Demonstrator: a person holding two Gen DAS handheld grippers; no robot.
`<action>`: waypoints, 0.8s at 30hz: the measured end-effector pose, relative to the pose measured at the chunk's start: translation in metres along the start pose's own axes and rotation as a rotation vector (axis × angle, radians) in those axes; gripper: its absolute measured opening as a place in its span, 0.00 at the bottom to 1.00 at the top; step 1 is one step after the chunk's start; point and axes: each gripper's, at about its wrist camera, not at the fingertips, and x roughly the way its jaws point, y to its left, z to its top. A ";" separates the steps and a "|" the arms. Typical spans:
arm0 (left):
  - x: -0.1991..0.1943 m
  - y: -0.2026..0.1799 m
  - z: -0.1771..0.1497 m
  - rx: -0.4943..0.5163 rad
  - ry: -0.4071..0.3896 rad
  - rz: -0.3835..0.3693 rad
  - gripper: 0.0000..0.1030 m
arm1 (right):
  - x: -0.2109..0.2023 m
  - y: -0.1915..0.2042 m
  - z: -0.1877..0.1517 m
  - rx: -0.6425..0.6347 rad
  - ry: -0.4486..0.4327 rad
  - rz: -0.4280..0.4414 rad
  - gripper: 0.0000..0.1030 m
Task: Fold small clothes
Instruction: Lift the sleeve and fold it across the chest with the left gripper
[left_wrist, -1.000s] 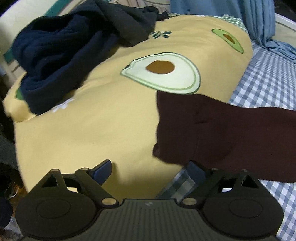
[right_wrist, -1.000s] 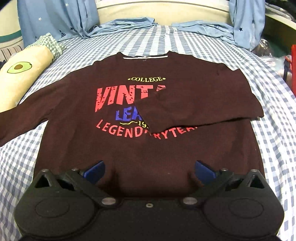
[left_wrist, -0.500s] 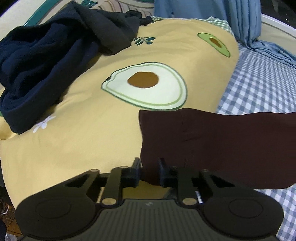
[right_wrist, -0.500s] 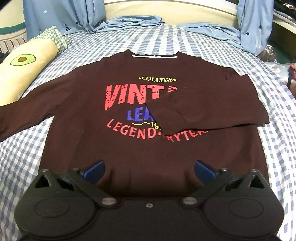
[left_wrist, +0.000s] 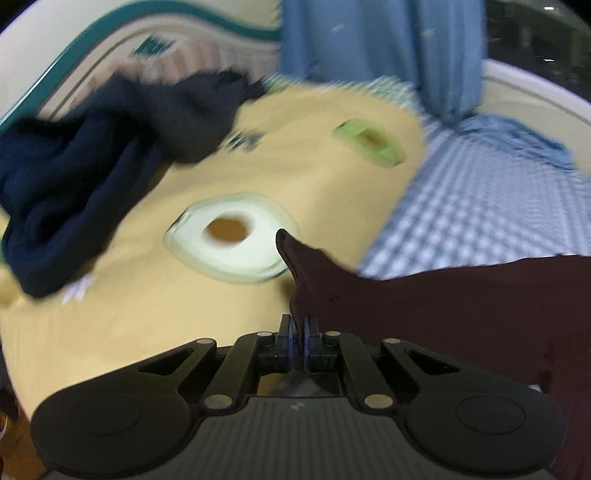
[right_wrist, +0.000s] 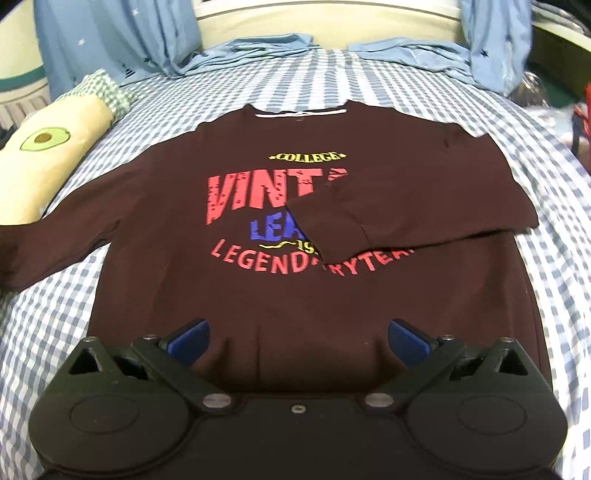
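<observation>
Now sleeve cuff pinched inside left hand-held gripper.

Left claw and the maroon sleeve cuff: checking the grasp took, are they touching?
Touching. In the left wrist view the left claw is shut on the sleeve cuff, fabric bunched up between its pads.

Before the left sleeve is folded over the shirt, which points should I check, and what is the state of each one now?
1. Left gripper shut on the sleeve cuff: ok.
2. Right sleeve already folded across the shirt: ok.
3. Shirt body lying flat on the bed sheet: ok.
4. Right gripper open, holding nothing: ok.
5. Cuff clear of the pillow: cannot tell.
</observation>
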 end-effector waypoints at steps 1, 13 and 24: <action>-0.009 -0.011 0.004 0.020 -0.017 -0.020 0.03 | 0.000 -0.004 -0.002 0.013 -0.002 0.000 0.99; -0.101 -0.193 0.019 0.205 -0.103 -0.323 0.03 | -0.011 -0.064 -0.007 0.049 -0.040 -0.005 0.99; -0.133 -0.366 -0.065 0.401 -0.063 -0.474 0.03 | -0.017 -0.153 -0.014 0.035 -0.043 -0.078 0.99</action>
